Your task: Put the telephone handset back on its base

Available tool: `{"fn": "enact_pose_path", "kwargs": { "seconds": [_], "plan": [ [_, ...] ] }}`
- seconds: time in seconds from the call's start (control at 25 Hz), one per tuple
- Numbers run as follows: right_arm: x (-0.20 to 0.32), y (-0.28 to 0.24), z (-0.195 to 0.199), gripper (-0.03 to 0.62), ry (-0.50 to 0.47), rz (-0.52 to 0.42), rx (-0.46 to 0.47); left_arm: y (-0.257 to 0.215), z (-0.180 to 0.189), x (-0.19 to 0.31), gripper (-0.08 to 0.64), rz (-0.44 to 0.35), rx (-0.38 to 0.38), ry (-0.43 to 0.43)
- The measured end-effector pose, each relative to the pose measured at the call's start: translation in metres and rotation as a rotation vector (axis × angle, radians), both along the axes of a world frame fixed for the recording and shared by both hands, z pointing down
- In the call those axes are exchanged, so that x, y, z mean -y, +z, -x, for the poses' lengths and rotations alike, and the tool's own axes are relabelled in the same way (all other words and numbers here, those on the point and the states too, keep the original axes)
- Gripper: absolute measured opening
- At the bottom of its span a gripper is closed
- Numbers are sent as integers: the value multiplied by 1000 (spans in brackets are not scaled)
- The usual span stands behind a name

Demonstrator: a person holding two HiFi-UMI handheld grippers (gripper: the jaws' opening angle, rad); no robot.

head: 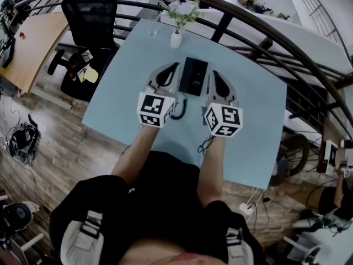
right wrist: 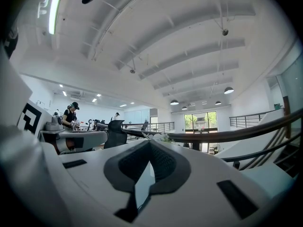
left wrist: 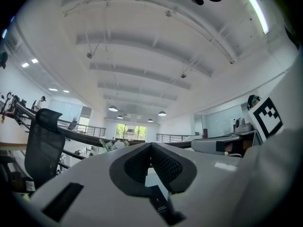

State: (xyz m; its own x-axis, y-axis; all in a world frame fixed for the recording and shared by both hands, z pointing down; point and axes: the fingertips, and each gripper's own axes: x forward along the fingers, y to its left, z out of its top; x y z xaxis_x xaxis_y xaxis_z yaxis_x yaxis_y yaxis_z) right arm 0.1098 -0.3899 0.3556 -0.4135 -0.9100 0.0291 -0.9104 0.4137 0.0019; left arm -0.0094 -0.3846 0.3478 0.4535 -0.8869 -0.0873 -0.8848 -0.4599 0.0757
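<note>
The black telephone (head: 194, 75) lies in the middle of the light blue table (head: 127, 81), and its coiled cord (head: 180, 108) trails toward me. From here I cannot tell the handset apart from the base. My left gripper (head: 175, 66) rests just left of the telephone and my right gripper (head: 213, 73) just right of it, both pointing away from me. In the left gripper view the left gripper (left wrist: 151, 146) has its tips together with nothing between them. The right gripper (right wrist: 149, 143) in its own view is likewise shut and empty.
A white vase with flowers (head: 176, 36) and a small glass (head: 151, 33) stand at the table's far edge. A black office chair (head: 88, 15) is at the far left. A dark curved railing (head: 259, 32) runs behind and to the right of the table.
</note>
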Motion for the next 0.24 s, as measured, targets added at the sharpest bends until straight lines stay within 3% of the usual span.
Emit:
{"fn": "enact_pose_path", "kwargs": {
  "seconds": [0.24],
  "plan": [
    [2,0,8,-6,-12,1,6,8,4,1,0,18,12,4]
  ]
}}
